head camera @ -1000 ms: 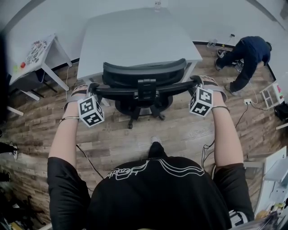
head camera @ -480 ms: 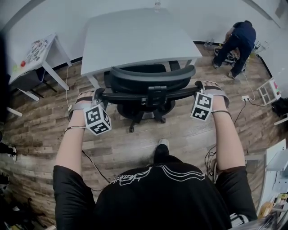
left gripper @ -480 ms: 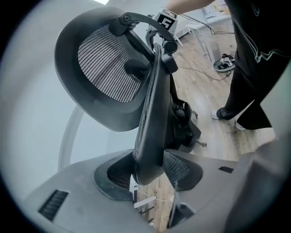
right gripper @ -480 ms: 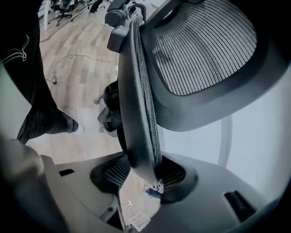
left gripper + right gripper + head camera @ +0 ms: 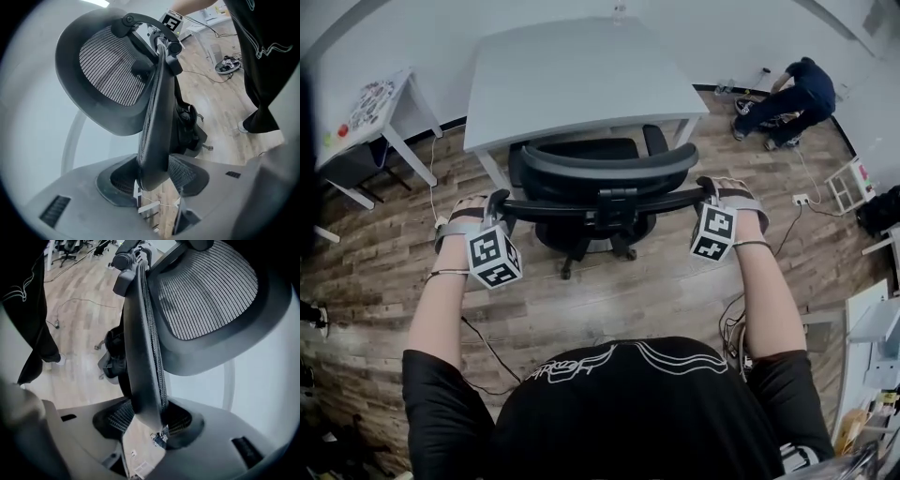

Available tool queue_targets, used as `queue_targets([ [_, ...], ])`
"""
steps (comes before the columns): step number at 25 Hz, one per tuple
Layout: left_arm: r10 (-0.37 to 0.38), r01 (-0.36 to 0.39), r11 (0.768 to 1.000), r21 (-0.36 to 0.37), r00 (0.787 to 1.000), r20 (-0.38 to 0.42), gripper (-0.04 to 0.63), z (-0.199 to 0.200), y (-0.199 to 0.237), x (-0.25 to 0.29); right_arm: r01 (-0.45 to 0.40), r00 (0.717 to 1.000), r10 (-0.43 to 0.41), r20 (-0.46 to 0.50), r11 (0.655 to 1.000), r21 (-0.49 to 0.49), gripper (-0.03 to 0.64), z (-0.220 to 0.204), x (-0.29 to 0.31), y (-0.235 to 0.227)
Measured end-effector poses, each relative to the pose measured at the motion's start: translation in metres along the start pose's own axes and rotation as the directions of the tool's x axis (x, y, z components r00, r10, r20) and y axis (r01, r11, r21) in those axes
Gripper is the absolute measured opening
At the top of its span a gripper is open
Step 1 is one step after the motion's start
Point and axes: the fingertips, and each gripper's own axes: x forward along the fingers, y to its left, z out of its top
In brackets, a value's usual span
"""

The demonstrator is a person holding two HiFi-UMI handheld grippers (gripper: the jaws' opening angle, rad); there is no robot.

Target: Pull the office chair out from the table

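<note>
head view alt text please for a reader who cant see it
From above, the wearer clamps the backrest of a black office chair at both ends with the left tool and right tool. The chair stands at the near edge of a grey table; another person crouches far right.

We see a black mesh chair (image 5: 600,220) standing upright on its wheeled base (image 5: 581,248) just in front of the white table (image 5: 581,80), centred on the table's near side with its back turned away from the table. The front of its seat (image 5: 581,150) reaches the table's near edge, while the curved headrest (image 5: 609,161) and the top of the backrest (image 5: 572,204) stand clear of the table. The table is rectangular, pale-topped and on white legs.
</note>
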Motion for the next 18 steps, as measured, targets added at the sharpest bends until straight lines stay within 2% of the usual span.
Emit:
queue_targets([
  [6, 0.015, -0.015, 1.0, -0.012, 1.0, -0.025, 0.19, 0.002, -0.015, -0.015, 0.04, 0.998, -0.041, 0.036, 0.999, 0.024, 0.213, -0.004, -0.018, 0.014],
  [18, 0.01, -0.014, 0.999, -0.04, 0.994, -0.105, 0.19, -0.008, -0.06, -0.064, 0.061, 0.991, -0.065, 0.116, 0.998, 0.033, 0.216, 0.003, -0.07, 0.06],
])
